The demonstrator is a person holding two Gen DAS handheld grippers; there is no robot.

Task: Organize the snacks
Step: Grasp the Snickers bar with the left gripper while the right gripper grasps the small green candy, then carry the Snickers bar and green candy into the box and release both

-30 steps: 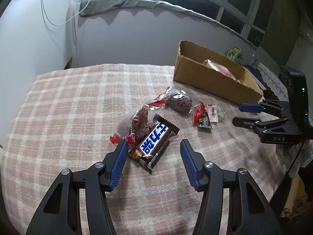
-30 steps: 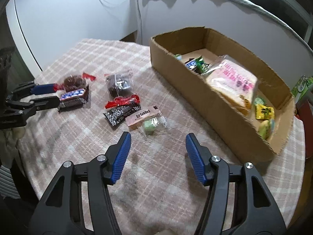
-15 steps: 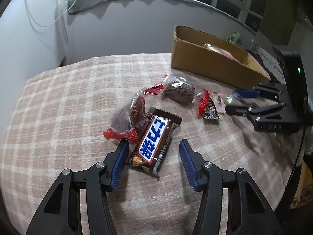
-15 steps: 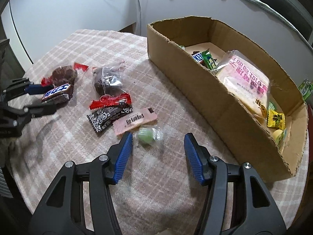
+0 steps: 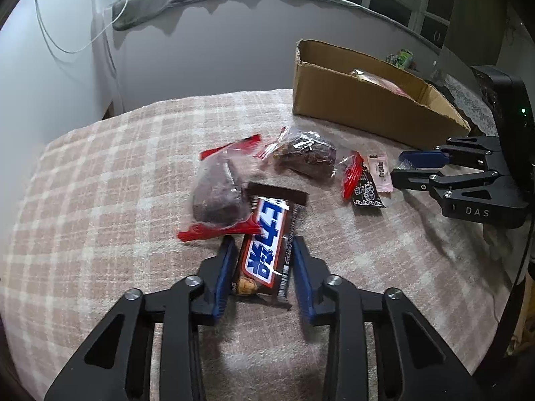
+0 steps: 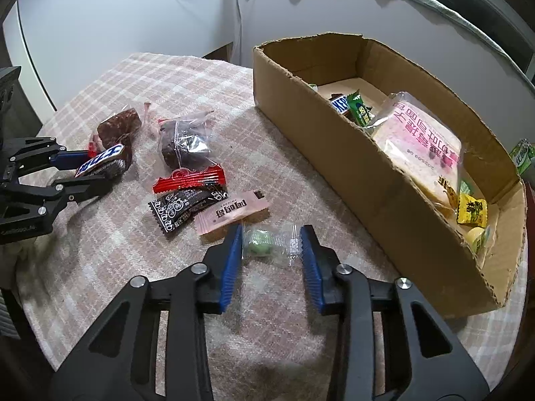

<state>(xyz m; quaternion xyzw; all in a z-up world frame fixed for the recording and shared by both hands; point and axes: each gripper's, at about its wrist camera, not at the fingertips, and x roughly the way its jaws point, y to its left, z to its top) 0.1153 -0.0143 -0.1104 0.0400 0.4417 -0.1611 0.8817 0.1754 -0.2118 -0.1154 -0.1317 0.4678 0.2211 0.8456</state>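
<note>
A Snickers bar (image 5: 269, 249) lies lengthwise between my left gripper's (image 5: 264, 264) jaws, which have narrowed in the last second but not quite clamped. A green candy (image 6: 264, 245) likewise now sits between my right gripper's (image 6: 271, 250) half-closed jaws. Both grasps look imminent; the cardboard box (image 6: 351, 153) waits beyond, right of them.

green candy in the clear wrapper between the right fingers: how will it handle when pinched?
The green candy looks like a small rounded lump, so it may squirt or roll sideways between the right gripper pads. Its clear wrapper has loose twisted ends; they will likely crumple and offer no firm hold. It probably weighs very little, so a light squeeze on the lump should do.
</note>
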